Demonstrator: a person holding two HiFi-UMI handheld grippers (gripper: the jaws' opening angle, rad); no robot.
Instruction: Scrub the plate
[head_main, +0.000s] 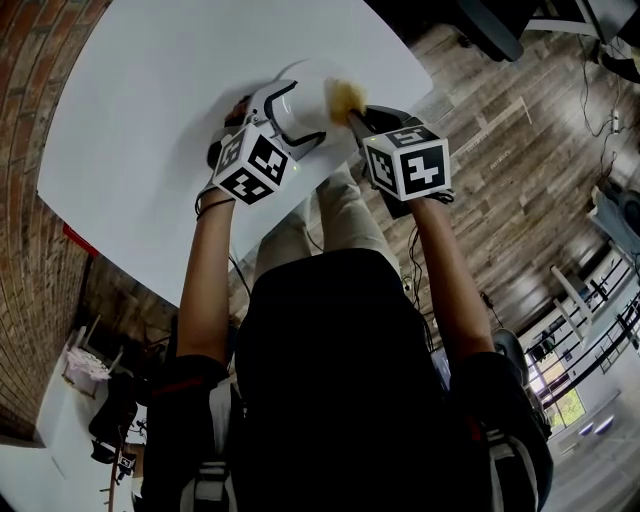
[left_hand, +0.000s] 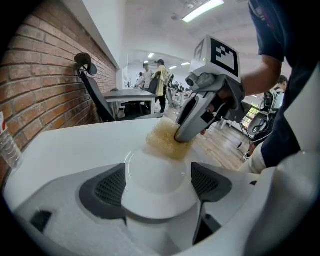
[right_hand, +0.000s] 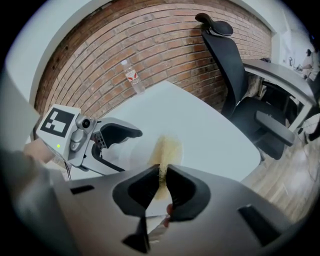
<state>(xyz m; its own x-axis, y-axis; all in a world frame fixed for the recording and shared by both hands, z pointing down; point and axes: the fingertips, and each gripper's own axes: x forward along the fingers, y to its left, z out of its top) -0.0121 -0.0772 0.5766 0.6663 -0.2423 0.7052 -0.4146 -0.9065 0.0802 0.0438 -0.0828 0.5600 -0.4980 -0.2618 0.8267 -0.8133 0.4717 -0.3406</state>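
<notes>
A white plate (left_hand: 156, 167) is clamped by its rim between the jaws of my left gripper (left_hand: 159, 183) and held just over the white table (head_main: 140, 120). In the head view the plate (head_main: 312, 108) sits ahead of the left gripper (head_main: 292, 118). A yellow sponge (left_hand: 164, 141) presses on the plate's far edge, and my right gripper (left_hand: 186, 134) is shut on it. In the right gripper view the sponge (right_hand: 168, 148) pokes out past the right gripper (right_hand: 162, 172), with the left gripper (right_hand: 107, 142) to its left. The head view shows the sponge (head_main: 346, 97) at the right gripper (head_main: 358, 118).
A clear water bottle (right_hand: 133, 78) stands at the table's edge by the brick wall (right_hand: 165, 40). A black office chair (right_hand: 235, 60) is beyond the table's far corner. Wooden floor (head_main: 520, 150) lies to my right. People stand in the background (left_hand: 160, 80).
</notes>
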